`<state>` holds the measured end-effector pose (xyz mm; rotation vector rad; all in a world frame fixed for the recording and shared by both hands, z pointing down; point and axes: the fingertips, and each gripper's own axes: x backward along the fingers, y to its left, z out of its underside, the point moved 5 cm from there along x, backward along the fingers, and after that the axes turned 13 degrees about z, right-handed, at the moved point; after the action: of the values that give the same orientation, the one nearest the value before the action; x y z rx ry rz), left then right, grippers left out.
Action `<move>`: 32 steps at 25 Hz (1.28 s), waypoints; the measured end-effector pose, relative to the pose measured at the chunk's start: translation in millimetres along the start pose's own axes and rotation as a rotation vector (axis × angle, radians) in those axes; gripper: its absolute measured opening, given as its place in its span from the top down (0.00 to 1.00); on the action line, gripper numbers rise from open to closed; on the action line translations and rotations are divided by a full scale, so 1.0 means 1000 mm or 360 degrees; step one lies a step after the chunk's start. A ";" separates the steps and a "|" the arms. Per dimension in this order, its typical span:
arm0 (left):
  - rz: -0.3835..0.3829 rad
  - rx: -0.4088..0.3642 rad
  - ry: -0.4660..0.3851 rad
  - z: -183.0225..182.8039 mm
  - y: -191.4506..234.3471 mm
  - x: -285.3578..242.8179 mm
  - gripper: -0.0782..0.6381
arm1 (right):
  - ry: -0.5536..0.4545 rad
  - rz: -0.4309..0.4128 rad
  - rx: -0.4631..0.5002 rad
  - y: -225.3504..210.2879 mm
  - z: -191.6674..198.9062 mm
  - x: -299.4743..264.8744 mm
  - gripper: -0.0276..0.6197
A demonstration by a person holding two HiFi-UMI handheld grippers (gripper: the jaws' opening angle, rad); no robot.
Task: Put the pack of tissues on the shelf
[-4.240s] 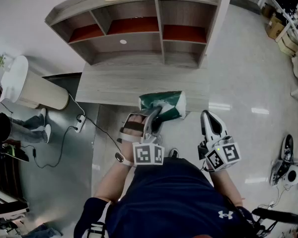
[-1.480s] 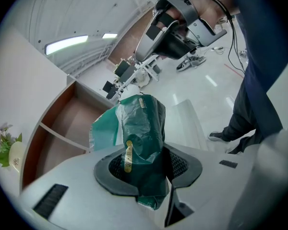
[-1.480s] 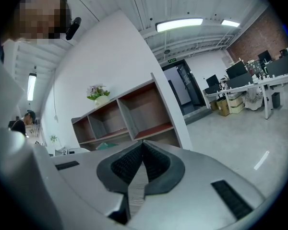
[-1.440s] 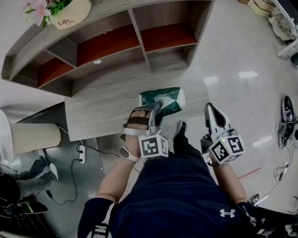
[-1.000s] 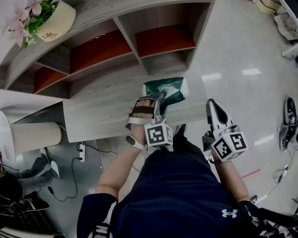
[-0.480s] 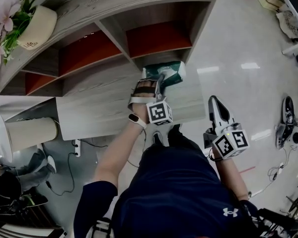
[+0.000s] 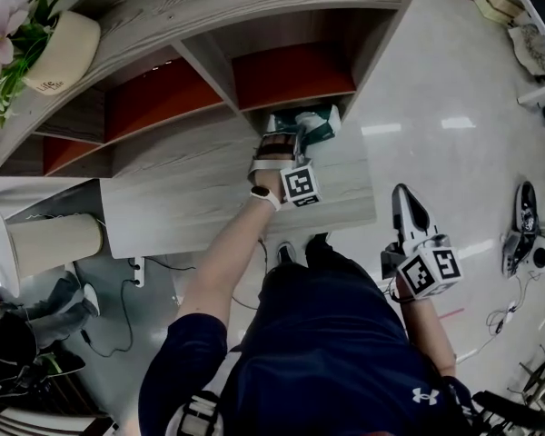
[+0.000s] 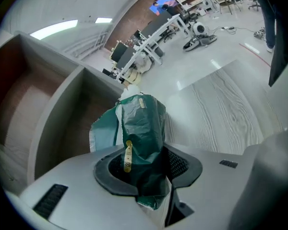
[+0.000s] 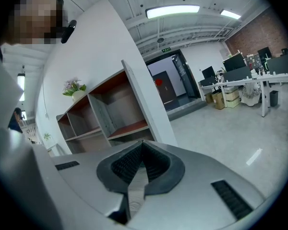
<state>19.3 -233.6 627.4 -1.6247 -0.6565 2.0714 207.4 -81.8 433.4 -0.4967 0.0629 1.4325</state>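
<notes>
The pack of tissues (image 7: pixel 314 123) is a green plastic-wrapped pack, hanging at the mouth of the lower right compartment of the wooden shelf (image 7: pixel 293 74). My left gripper (image 7: pixel 289 140) is shut on its near end, arm stretched over the desk. In the left gripper view the crumpled green wrapper (image 8: pixel 139 123) is pinched between the jaws of the left gripper (image 8: pixel 145 170), with the compartment's side wall (image 8: pixel 53 123) to the left. My right gripper (image 7: pixel 402 198) hangs back beside my body over the floor. In its own view the right gripper (image 9: pixel 139 163) is shut and holds nothing.
The grey wood desk top (image 7: pixel 186 193) lies under the shelf. A flower pot (image 7: pixel 62 44) stands on the shelf's top left. A white cylindrical bin (image 7: pixel 45 243) and cables lie on the floor at left. Office desks (image 8: pixel 149 37) stand beyond the shelf's end.
My left gripper has carried the tissue pack forward, from over the desk's front edge to the mouth of the lower right compartment. The right gripper stayed low by my side.
</notes>
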 end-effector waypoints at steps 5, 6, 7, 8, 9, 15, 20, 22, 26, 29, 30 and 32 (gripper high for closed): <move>0.0020 0.0039 0.0016 0.006 -0.002 -0.030 0.68 | 0.0033 0.0076 0.0025 -0.009 0.007 0.011 0.94; 0.0021 0.0039 0.0029 0.009 -0.001 -0.035 0.68 | 0.0036 0.0086 0.0031 -0.011 0.008 0.012 0.94; 0.0023 0.0038 0.0043 0.012 -0.001 -0.041 0.68 | 0.0041 0.0095 0.0038 -0.012 0.010 0.014 0.94; 0.0025 0.0035 0.0058 0.015 -0.001 -0.047 0.68 | 0.0047 0.0105 0.0044 -0.013 0.011 0.016 0.94; 0.0029 0.0031 0.0073 0.017 -0.002 -0.052 0.68 | 0.0053 0.0115 0.0049 -0.014 0.012 0.018 0.94; 0.0071 0.0041 0.0138 0.028 -0.006 -0.080 0.68 | 0.0091 0.0169 0.0063 -0.018 0.021 0.033 0.94; 0.0072 0.0066 0.0145 0.033 -0.001 -0.092 0.67 | 0.0127 0.0187 0.0071 -0.016 0.030 0.037 0.94; 0.0075 0.0079 0.0158 0.039 0.000 -0.097 0.67 | 0.0140 0.0187 0.0070 -0.015 0.034 0.038 0.94; 0.0075 0.0072 0.0165 0.036 0.002 -0.103 0.66 | 0.0143 0.0202 0.0075 -0.017 0.035 0.043 0.94; 0.0103 0.0053 0.0211 0.035 0.000 -0.106 0.59 | 0.0146 0.0205 0.0070 -0.016 0.037 0.045 0.94; 0.0108 0.0058 0.0217 0.035 0.001 -0.106 0.56 | 0.0146 0.0202 0.0070 -0.015 0.037 0.046 0.94; 0.0099 0.0090 0.0207 0.034 0.003 -0.102 0.46 | 0.0139 0.0188 0.0072 -0.012 0.037 0.045 0.94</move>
<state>9.3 -300.3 711.5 -1.7507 -0.5047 1.9879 216.9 -27.1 454.5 -0.5250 0.1970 1.5213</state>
